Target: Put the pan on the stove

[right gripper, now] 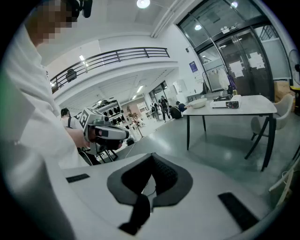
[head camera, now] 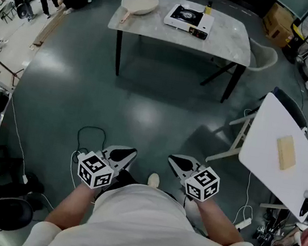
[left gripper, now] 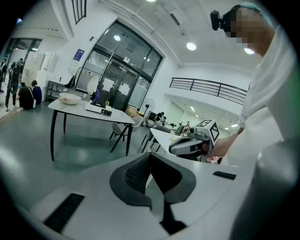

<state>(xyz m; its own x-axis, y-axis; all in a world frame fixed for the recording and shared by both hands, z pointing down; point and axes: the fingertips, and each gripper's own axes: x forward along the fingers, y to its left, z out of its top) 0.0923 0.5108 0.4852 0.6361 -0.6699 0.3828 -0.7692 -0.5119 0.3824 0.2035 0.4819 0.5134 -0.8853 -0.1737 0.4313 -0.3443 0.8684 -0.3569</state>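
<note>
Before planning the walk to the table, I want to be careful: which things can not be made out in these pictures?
- Inside of the pan: too far and small in the head view, and seen only side-on in both gripper views.
- Knob setting of the stove: too small in every view.
- The small item behind the stove: too small to name, head view.
- The white table at right: cut off by the head view's edge.

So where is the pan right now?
In the head view the pan sits at the left end of the far table, just left of the stove and not on it.
</note>
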